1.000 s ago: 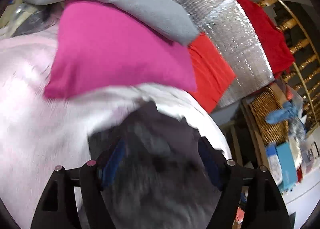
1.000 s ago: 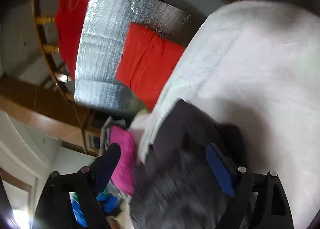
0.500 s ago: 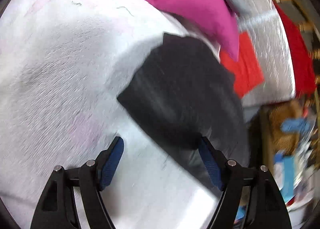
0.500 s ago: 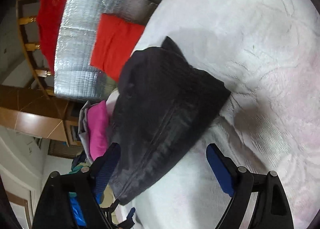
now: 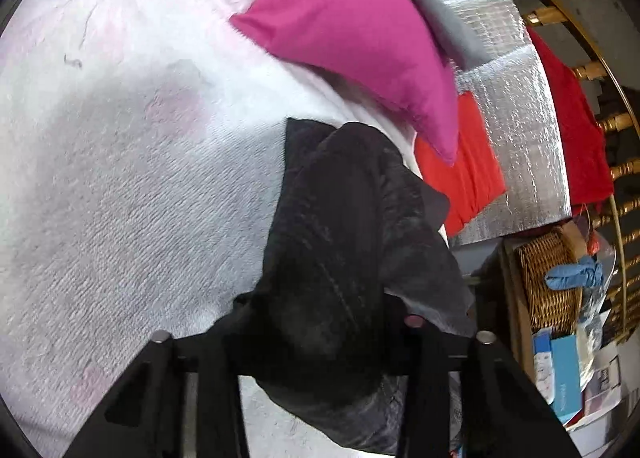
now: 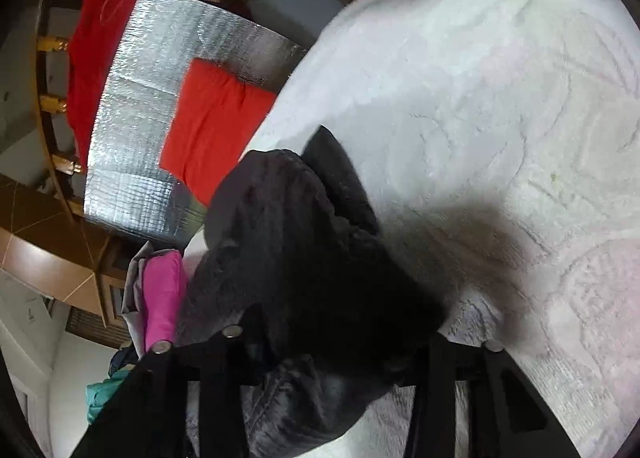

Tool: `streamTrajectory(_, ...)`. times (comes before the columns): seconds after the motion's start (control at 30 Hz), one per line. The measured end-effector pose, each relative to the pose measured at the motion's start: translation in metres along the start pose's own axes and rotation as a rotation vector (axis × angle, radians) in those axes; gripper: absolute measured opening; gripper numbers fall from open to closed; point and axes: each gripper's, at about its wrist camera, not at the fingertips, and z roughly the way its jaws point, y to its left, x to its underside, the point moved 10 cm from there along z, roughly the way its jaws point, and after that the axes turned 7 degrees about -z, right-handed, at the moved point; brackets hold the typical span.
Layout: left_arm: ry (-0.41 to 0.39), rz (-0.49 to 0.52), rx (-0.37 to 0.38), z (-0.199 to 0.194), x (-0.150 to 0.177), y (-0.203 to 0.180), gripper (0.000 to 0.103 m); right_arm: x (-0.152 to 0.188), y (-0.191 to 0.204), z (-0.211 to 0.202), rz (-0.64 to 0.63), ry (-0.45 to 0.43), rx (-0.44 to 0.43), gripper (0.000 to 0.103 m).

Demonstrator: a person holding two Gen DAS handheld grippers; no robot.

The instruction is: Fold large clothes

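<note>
White fleecy bed (image 5: 120, 185) carries the black garment (image 5: 340, 242), bunched nr its edge. Left gripper (image 5: 320, 342) & right gripper (image 6: 320, 346): fingers just closed on the garment. Lift both evenly, keep edges aligned.

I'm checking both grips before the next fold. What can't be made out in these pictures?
- Left gripper pads: left wrist view, buried in the dark garment.
- Right gripper pads: right wrist view, likewise covered by cloth.
- Garment's type and full outline: bunched, its near end cut off by the frame.
</note>
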Motion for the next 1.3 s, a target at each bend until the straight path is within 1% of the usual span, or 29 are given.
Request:
streamTrajectory(0.07,-0.019,0.033,-0.010,-0.004,-0.001,-0.009,0.035,0.003,0.014,-0.013,-0.070,-0.020,0.026,0.038)
streamTrajectory(0.17,-0.011,0.061,-0.040,-0.017,0.006,-0.015,0.034,0.009,0.009,-0.035,-0.062,-0.007,0.036,0.038)
streamTrajectory(0.27,0.027,0.068,-0.049,-0.035,0.023,-0.012,0.034,0.023,-0.008,-0.060,-0.047,0.034,0.056,0.038)
streamTrajectory(0.4,0.057,0.135,-0.094,-0.064,0.048,0.002,0.034,0.050,-0.034,-0.094,-0.024,0.088,0.070,0.038)
streamTrajectory(0.47,0.059,0.165,-0.111,-0.075,0.058,0.011,0.035,0.064,-0.047,-0.102,-0.023,0.119,0.087,0.038)
streamTrajectory(0.5,0.055,0.196,-0.124,-0.078,0.062,0.016,0.035,0.070,-0.053,-0.103,-0.023,0.146,0.095,0.038)
streamTrajectory(0.53,0.060,0.226,-0.142,-0.074,0.065,0.021,0.039,0.076,-0.061,-0.098,-0.023,0.194,0.096,0.040)
streamTrajectory(0.57,0.077,0.257,-0.170,-0.067,0.067,0.028,0.049,0.079,-0.067,-0.094,-0.007,0.232,0.085,0.046)
streamTrajectory(0.6,0.105,0.267,-0.196,-0.061,0.069,0.038,0.054,0.078,-0.071,-0.095,0.030,0.243,0.052,0.050)
streamTrajectory(0.63,0.123,0.234,-0.181,-0.060,0.068,0.041,0.056,0.078,-0.074,-0.099,0.075,0.256,0.025,0.055)
streamTrajectory(0.67,0.146,0.181,-0.148,-0.066,0.068,0.043,0.056,0.078,-0.078,-0.108,0.101,0.269,0.025,0.065)
streamTrajectory(0.7,0.180,0.140,-0.126,-0.072,0.069,0.045,0.057,0.078,-0.082,-0.117,0.102,0.264,0.039,0.072)
streamTrajectory(0.73,0.202,0.132,-0.114,-0.079,0.070,0.046,0.059,0.076,-0.084,-0.131,0.090,0.244,0.053,0.073)
streamTrajectory(0.77,0.210,0.138,-0.111,-0.087,0.070,0.048,0.061,0.076,-0.083,-0.141,0.076,0.233,0.045,0.074)
streamTrajectory(0.83,0.204,0.150,-0.111,-0.108,0.067,0.050,0.061,0.077,-0.075,-0.167,0.039,0.230,-0.012,0.074)
streamTrajectory(0.87,0.197,0.160,-0.100,-0.116,0.066,0.046,0.061,0.076,-0.069,-0.178,0.015,0.228,-0.031,0.074)
streamTrajectory(0.9,0.160,0.187,-0.097,-0.126,0.058,0.040,0.061,0.074,-0.062,-0.189,-0.021,0.219,-0.040,0.074)
streamTrajectory(0.93,0.105,0.223,-0.107,-0.140,0.049,0.038,0.061,0.071,-0.053,-0.201,-0.070,0.206,-0.039,0.074)
streamTrajectory(1.0,-0.035,0.298,-0.136,-0.161,0.025,0.024,0.064,0.061,-0.032,-0.217,-0.169,0.173,-0.039,0.074)
streamTrajectory(1.03,-0.098,0.322,-0.144,-0.169,0.014,0.015,0.069,0.058,-0.021,-0.218,-0.191,0.157,-0.042,0.074)
streamTrajectory(1.07,-0.137,0.334,-0.146,-0.172,0.007,0.007,0.073,0.055,-0.010,-0.216,-0.203,0.140,-0.050,0.075)
streamTrajectory(1.1,-0.169,0.348,-0.144,-0.169,0.000,-0.003,0.074,0.050,0.002,-0.211,-0.209,0.125,-0.064,0.076)
streamTrajectory(1.13,-0.174,0.361,-0.146,-0.163,-0.002,-0.011,0.076,0.048,0.017,-0.201,-0.217,0.116,-0.080,0.077)
streamTrajectory(1.17,-0.157,0.371,-0.155,-0.150,-0.002,-0.016,0.076,0.048,0.027,-0.188,-0.233,0.115,-0.082,0.077)
streamTrajectory(1.2,-0.138,0.374,-0.167,-0.137,-0.002,-0.018,0.076,0.050,0.042,-0.168,-0.260,0.121,-0.064,0.077)
streamTrajectory(1.3,-0.071,0.393,-0.265,-0.090,0.007,-0.009,0.076,0.068,0.080,-0.108,-0.345,0.150,-0.009,0.077)
